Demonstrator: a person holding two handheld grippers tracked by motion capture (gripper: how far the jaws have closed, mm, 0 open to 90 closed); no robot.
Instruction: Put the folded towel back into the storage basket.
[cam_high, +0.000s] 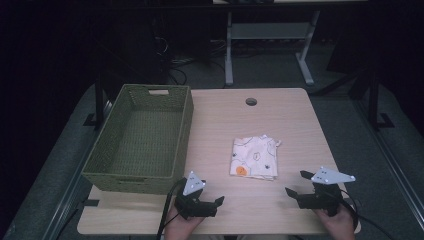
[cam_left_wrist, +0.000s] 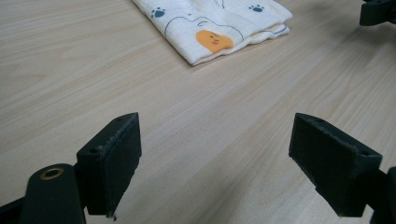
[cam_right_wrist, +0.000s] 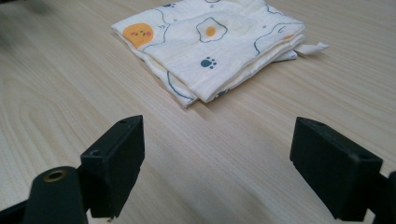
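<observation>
Wooden table (cam_high: 280, 107) lies bare between folded cloth (cam_high: 253, 157) and near edge.

Bare table (cam_high: 280, 115) around cloth (cam_high: 253, 157); basket (cam_high: 142, 140) leftward

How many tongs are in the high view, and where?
2: the left tongs at the table's near edge below the basket, the right tongs near the right corner, both short of the folded cloth.
</observation>
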